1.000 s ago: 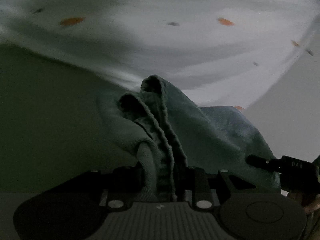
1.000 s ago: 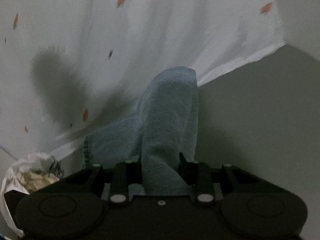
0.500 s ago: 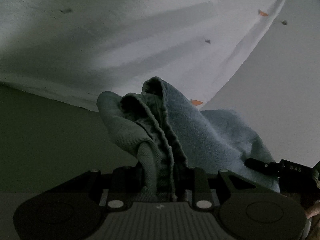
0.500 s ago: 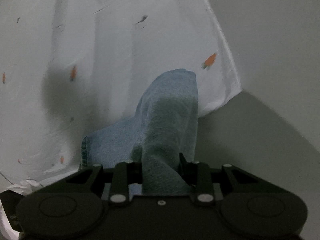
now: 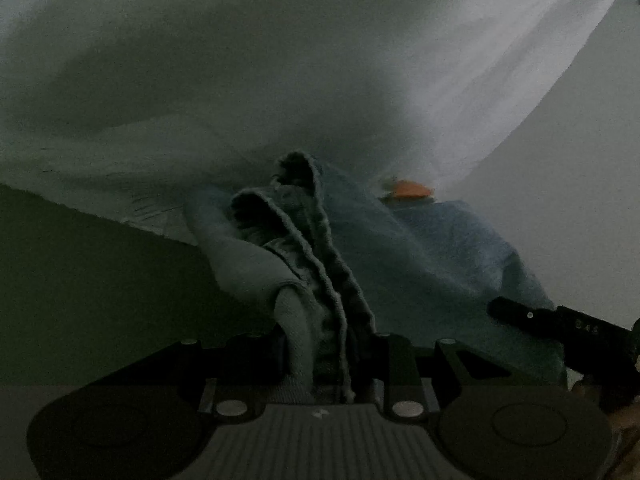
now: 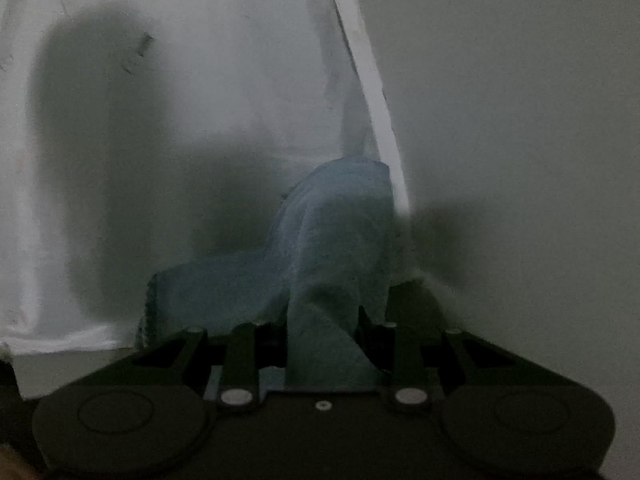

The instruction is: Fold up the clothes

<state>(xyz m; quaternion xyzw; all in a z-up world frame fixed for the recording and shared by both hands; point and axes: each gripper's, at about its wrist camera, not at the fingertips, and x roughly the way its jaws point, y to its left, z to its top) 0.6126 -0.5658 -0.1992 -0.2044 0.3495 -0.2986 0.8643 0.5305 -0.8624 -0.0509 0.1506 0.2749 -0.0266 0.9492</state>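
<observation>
Denim (image 5: 432, 256) was bunched up over a white sheet (image 5: 240, 80), held at two places. On the left, the left gripper (image 5: 328, 356) pinched several hemmed layers of it, the folds rising between its fingers (image 5: 394, 354). A carrot print (image 5: 410, 189) showed on the sheet just beyond. The right gripper (image 6: 324, 356) likewise clamped a thick fold of the denim (image 6: 336, 224), near the sheet's (image 6: 224, 80) edge. Its dark body (image 5: 560, 324) showed at the right of the left view.

White sheet (image 5: 248, 92) fills the space ahead of both tools, bunched denim (image 6: 336, 240) blocking centre; bare grey surface (image 6: 520, 120) open at right.
</observation>
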